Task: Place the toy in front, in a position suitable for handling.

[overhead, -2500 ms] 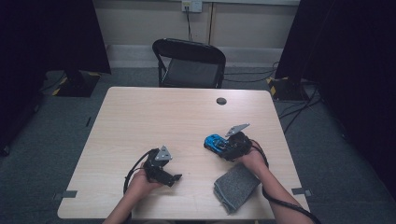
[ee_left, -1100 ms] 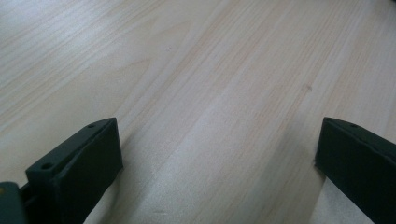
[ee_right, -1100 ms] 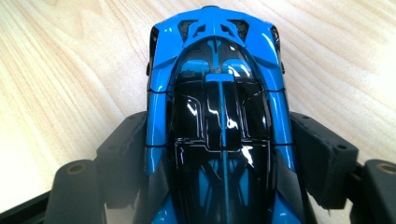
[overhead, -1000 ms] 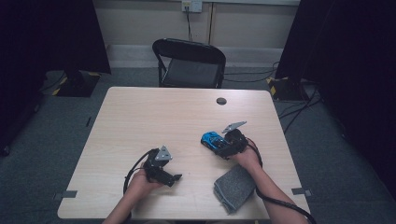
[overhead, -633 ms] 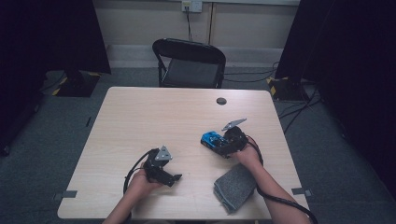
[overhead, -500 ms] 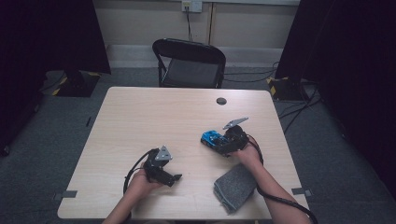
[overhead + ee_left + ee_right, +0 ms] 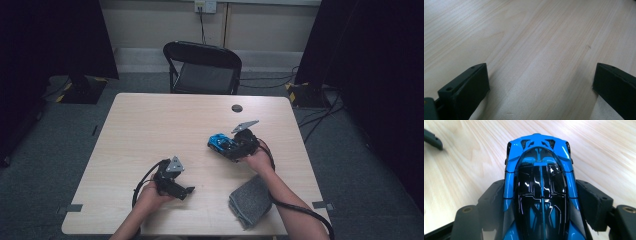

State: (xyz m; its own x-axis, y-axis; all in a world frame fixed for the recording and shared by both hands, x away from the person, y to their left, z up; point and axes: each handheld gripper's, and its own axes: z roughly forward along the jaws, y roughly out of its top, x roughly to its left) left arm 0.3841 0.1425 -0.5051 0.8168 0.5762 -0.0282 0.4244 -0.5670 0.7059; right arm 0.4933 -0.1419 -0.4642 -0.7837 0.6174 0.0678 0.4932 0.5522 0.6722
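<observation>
Fingers of the right gripper (image 7: 541,220) are clamping the flanks of a blue toy car (image 7: 540,187), one black pad pressing on each side, and are holding it just above the tabletop (image 7: 150,125), right of centre. The left gripper (image 7: 186,191) is resting near the front edge, its fingers (image 7: 466,87) standing wide apart with nothing but bare wood between them. A folded grey cloth (image 7: 250,202) is lying near the right forearm. The car's glossy, tapering body is giving the pads little purchase, so in my judgement a tilt or slackening could be letting it slide forward and drop.
</observation>
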